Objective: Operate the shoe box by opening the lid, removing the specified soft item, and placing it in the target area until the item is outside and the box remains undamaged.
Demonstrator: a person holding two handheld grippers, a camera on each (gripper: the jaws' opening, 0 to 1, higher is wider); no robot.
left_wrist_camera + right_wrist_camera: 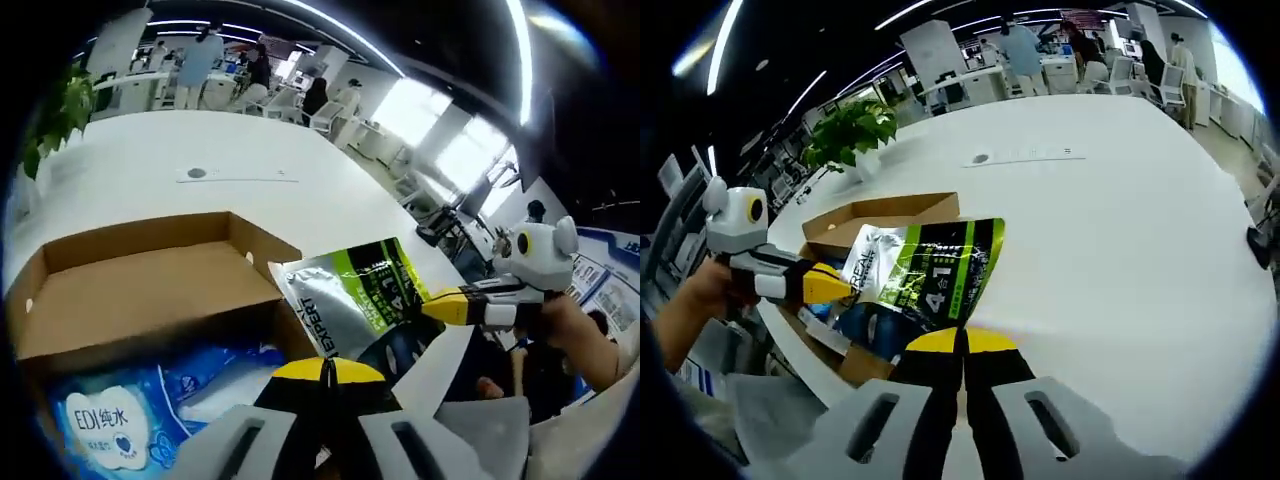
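Between my two grippers, above the open brown cardboard shoe box (150,290), hangs the soft item, a silver, green and black foil pouch (360,300). My left gripper (328,372) has its yellow-tipped jaws pressed together on the pouch's near edge, and my right gripper (962,345) pinches the opposite edge the same way; each shows from the side in the other's view, clamped on the pouch.

The pouch is lifted clear of the box, whose lid flap lies folded back and whole. Just beyond my left gripper, a blue and white pack of wet wipes (130,420) remains inside the box.

The step in hand, as I judge it, is carrying the pouch out to the target area. To do it well I should move both grippers together at one height so the foil neither tears nor sags onto the box wall, swing it away over open table, and lower it flat before loosening either grip.

Ahead of both grippers spreads a broad white table (1120,200), with a green potted plant (850,130) at its edge. Beyond it lies a bright open office with desks, chairs and people.
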